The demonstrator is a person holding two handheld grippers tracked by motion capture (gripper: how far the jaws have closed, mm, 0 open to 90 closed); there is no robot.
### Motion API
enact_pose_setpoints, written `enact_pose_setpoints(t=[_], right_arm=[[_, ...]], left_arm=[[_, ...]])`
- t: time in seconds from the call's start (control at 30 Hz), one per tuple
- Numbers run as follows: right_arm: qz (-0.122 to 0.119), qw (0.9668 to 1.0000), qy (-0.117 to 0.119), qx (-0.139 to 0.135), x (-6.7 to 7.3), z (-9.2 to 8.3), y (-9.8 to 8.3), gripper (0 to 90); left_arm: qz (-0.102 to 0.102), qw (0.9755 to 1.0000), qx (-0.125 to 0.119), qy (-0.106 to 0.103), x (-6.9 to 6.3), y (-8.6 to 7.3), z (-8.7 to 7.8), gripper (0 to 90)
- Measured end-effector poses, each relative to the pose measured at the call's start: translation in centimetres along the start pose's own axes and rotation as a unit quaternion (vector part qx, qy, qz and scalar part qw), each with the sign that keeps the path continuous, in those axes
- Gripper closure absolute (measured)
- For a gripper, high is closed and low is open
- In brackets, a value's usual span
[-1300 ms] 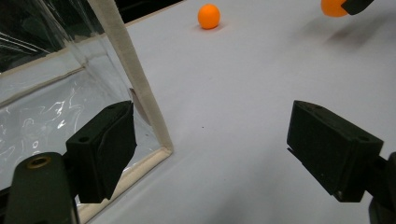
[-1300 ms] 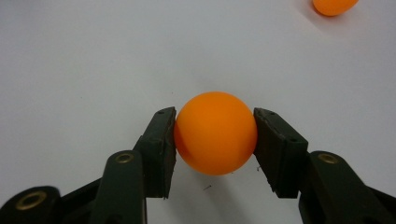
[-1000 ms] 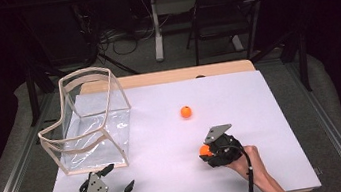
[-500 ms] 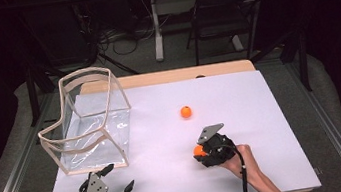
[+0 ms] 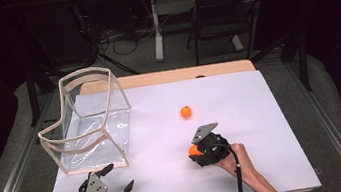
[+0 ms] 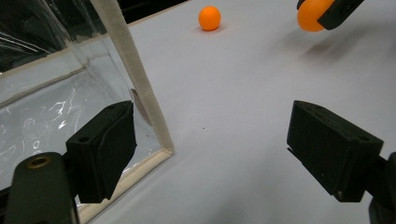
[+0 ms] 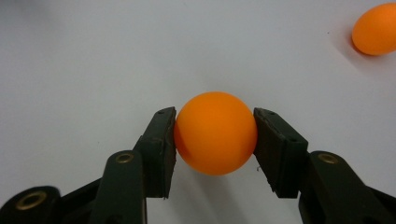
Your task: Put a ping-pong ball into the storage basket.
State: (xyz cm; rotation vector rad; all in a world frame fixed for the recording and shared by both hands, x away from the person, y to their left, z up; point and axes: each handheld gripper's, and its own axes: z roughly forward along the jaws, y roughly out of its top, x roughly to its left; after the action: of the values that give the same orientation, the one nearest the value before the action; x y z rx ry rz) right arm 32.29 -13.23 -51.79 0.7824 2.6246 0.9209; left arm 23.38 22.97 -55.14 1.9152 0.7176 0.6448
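An orange ball point(image 7: 215, 133) is pinched between the two black jaws of my right gripper point(image 7: 215, 122), which is shut on it. From above, that gripper point(image 5: 196, 151) and its ball point(image 5: 194, 149) are at the front middle of the white table. A second orange ball point(image 5: 186, 111) lies loose on the sheet farther back, also visible as ball point(image 6: 209, 17) and ball point(image 7: 376, 29). My left gripper point(image 5: 119, 178) is at the front left, open, with nothing between its jaws point(image 6: 210, 149). It is just in front of a clear bin's corner.
A clear plastic bin with a cream rim point(image 5: 79, 74) stands on the left of the white sheet point(image 5: 262, 113); its corner post point(image 6: 135, 79) rises close to my left jaw. A wooden table edge and a dark chair point(image 5: 227, 12) lie beyond.
My right gripper has shifted a little to the left with the orange ball held in it. The left gripper and the loose ball have stayed put.
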Motion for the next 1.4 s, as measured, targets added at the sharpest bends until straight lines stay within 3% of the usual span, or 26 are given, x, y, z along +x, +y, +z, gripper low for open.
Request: enact_pose_setpoints(t=[0.63, 1.4], right_arm=[[-0.026, 0.9995, 0.02, -0.001, 1.0, 2.4, 2.5, 50.9], [-0.041, 0.9988, 0.027, 0.002, 0.6, 4.1, 5.6, 50.9]], left_arm=[[0.0, 1.0, -0.001, -0.004, -0.1, 0.0, 0.0, 15.7], [0.001, 1.0, 0.002, -0.006, 0.1, -0.1, 0.2, 15.7]])
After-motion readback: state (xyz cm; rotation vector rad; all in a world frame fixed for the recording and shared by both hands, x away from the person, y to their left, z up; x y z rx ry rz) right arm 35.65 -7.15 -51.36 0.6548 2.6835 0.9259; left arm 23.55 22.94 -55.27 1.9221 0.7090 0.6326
